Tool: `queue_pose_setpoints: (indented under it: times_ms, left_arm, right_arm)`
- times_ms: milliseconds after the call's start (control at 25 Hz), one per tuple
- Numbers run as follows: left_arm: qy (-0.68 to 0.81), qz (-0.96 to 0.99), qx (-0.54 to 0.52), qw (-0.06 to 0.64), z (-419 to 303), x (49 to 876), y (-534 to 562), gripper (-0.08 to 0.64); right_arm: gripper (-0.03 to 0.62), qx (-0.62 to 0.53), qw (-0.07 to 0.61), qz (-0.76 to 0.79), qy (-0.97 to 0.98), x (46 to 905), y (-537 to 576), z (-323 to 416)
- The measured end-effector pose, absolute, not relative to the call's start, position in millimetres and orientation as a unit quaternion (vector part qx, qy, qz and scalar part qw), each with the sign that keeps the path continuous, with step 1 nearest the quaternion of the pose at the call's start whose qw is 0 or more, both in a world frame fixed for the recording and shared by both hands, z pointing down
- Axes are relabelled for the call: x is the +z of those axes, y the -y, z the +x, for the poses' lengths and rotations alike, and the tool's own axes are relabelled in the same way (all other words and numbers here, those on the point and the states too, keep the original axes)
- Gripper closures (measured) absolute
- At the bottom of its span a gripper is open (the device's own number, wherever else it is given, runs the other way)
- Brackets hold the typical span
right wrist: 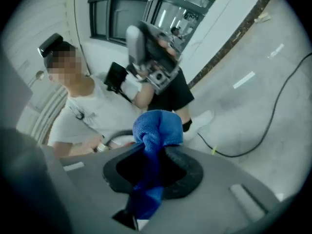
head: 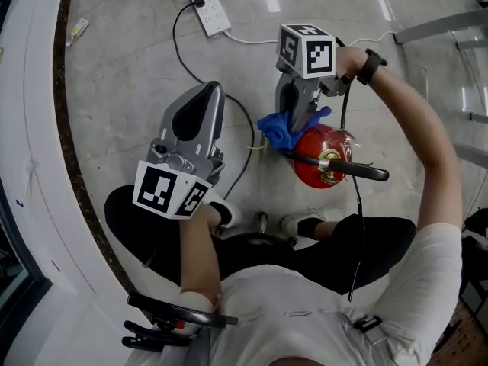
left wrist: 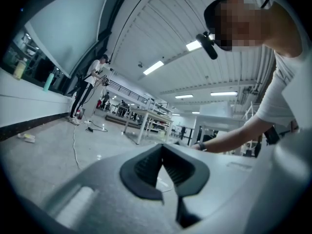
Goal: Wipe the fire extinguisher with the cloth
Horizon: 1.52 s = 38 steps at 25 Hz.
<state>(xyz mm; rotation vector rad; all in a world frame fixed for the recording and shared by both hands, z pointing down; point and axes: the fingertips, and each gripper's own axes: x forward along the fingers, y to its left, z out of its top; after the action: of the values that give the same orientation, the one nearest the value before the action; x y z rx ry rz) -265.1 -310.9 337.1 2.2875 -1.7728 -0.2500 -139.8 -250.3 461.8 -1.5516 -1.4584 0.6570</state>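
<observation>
Right claw (head: 296,124) clamped on cloth (head: 276,133), wad protruding past its tips, presumably so fabric alone meets the extinguisher (head: 316,158) just beyond them. Left claw (head: 210,91) closed, empty, held well aside, likely keeping clear.

Floor (head: 114,75): grey concrete. On it: red extinguisher (head: 309,149), near right; power strip (head: 211,10), far; black cable (head: 176,40), trailing.
</observation>
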Motion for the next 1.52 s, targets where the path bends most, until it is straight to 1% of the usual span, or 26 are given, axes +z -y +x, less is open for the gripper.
queue_pose_setpoints:
  times_ms: [120, 200, 320, 400, 480, 560, 680, 760, 880, 960, 1080, 1160, 1240, 1360, 1440, 1520]
  left_arm:
    - [0.610, 0.777, -0.081, 0.132, -267.3, 354.5, 307.1, 0.560]
    - [0.612, 0.774, -0.077, 0.143, -267.6, 368.8, 305.0, 0.560]
    - [0.611, 0.772, -0.067, 0.160, -261.7, 391.0, 301.6, 0.560]
    - [0.611, 0.771, -0.058, 0.168, -258.1, 403.1, 298.8, 0.560]
    - [0.612, 0.770, -0.049, 0.175, -256.6, 412.7, 295.9, 0.560]
    - [0.613, 0.768, -0.044, 0.180, -255.6, 417.6, 294.8, 0.560]
    - [0.615, 0.768, -0.040, 0.174, -254.3, 411.8, 297.4, 0.560]
    - [0.612, 0.772, -0.041, 0.167, -251.7, 400.6, 299.1, 0.560]
    - [0.609, 0.776, -0.046, 0.155, -247.9, 383.3, 299.3, 0.560]
    - [0.610, 0.777, -0.050, 0.148, -247.0, 374.4, 297.9, 0.560]
    - [0.610, 0.780, -0.053, 0.130, -245.5, 360.9, 296.8, 0.560]
    - [0.614, 0.778, -0.058, 0.119, -247.2, 352.3, 296.2, 0.560]
    - [0.618, 0.775, -0.065, 0.115, -247.5, 348.9, 293.2, 0.560]
    - [0.622, 0.771, -0.064, 0.122, -248.5, 354.3, 284.5, 0.560]
    - [0.626, 0.767, -0.057, 0.131, -252.1, 364.8, 281.1, 0.560]
    - [0.628, 0.763, -0.048, 0.143, -254.8, 378.4, 281.0, 0.560]
  right_arm:
    - [0.514, 0.252, 0.517, -0.572, 0.585, 569.2, 253.3, -137.7]
    - [0.514, 0.242, 0.552, -0.533, 0.593, 643.3, 254.9, -134.4]
    - [0.514, 0.236, 0.564, -0.480, 0.629, 733.4, 258.9, -132.0]
    - [0.513, 0.218, 0.568, -0.445, 0.658, 778.9, 264.5, -130.9]
    - [0.514, 0.172, 0.579, -0.410, 0.683, 818.0, 272.2, -128.0]
    - [0.514, 0.150, 0.575, -0.392, 0.702, 835.2, 275.2, -126.4]
    - [0.514, 0.151, 0.561, -0.372, 0.723, 826.3, 279.2, -130.1]
    - [0.514, 0.203, 0.524, -0.385, 0.732, 788.1, 279.7, -136.0]
    - [0.514, 0.299, 0.418, -0.453, 0.728, 665.1, 282.4, -145.3]
    - [0.512, 0.303, 0.368, -0.498, 0.724, 573.1, 286.6, -149.7]
    - [0.512, 0.283, 0.335, -0.563, 0.700, 463.4, 285.0, -138.8]
    - [0.511, 0.269, 0.337, -0.598, 0.675, 420.5, 277.5, -130.1]
    - [0.511, 0.244, 0.354, -0.618, 0.658, 410.5, 263.4, -128.1]
    - [0.511, 0.231, 0.375, -0.624, 0.645, 437.6, 241.3, -141.0]
    - [0.511, 0.218, 0.398, -0.624, 0.637, 471.0, 233.7, -148.7]
    - [0.511, 0.185, 0.441, -0.607, 0.634, 525.0, 233.1, -145.0]
